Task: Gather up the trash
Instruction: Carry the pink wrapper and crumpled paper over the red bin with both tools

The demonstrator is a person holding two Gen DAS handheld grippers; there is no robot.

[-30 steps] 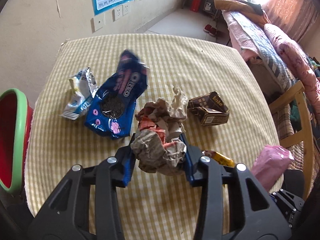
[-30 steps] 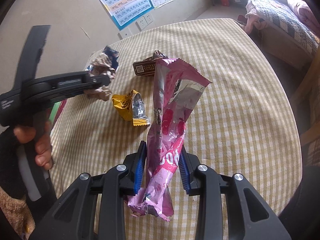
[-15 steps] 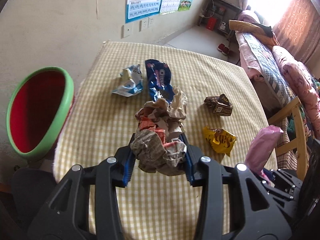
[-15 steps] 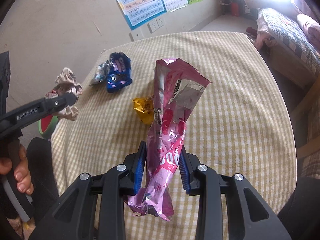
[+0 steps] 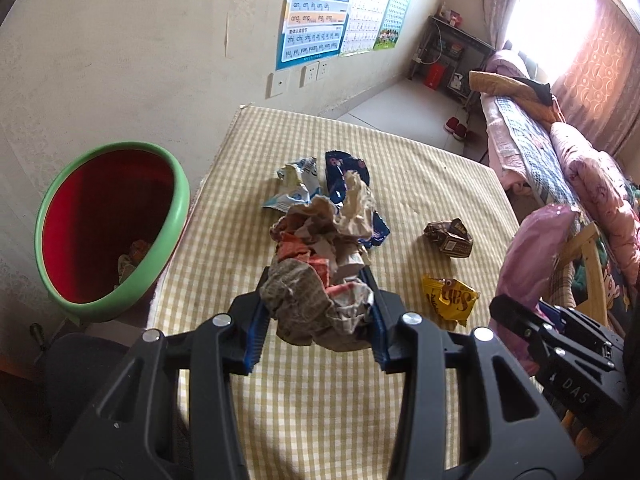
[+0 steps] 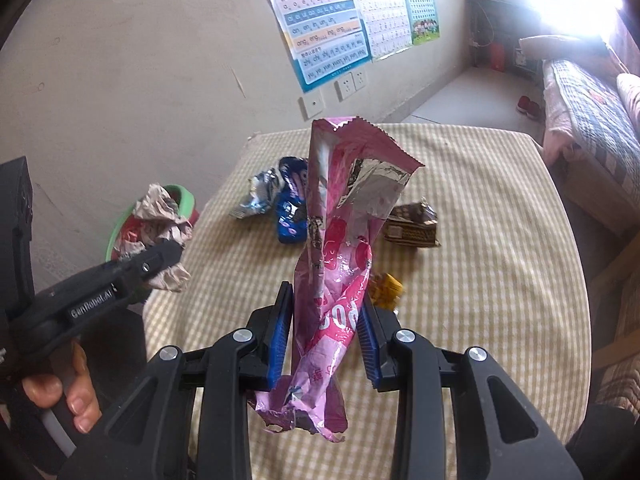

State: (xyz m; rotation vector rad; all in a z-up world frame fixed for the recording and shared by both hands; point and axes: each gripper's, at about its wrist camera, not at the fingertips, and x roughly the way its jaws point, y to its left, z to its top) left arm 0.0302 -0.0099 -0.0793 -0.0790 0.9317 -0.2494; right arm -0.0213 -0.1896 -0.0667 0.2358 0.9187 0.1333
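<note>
My left gripper (image 5: 316, 304) is shut on a crumpled paper wad (image 5: 320, 276) and holds it above the table's near left edge. The wad also shows in the right wrist view (image 6: 160, 232). A red bin with a green rim (image 5: 176, 216) stands on the floor left of the table, some trash inside. My right gripper (image 6: 324, 332) is shut on a long pink wrapper (image 6: 340, 248), held upright above the table. On the checked tablecloth (image 5: 420, 168) lie a blue Oreo pack (image 5: 340, 168), a white-blue wrapper (image 5: 296, 188), a brown carton (image 5: 450, 238) and a yellow wrapper (image 5: 448, 296).
A wall with posters (image 5: 316, 12) and sockets runs behind the table. A bed (image 5: 560, 152) and a wooden chair (image 5: 588, 256) stand to the right. A dark seat (image 5: 80, 364) sits below the bin.
Both grippers have pulled back and up from the table with their loads. The left gripper has swung left, bringing the bin more fully into view.
</note>
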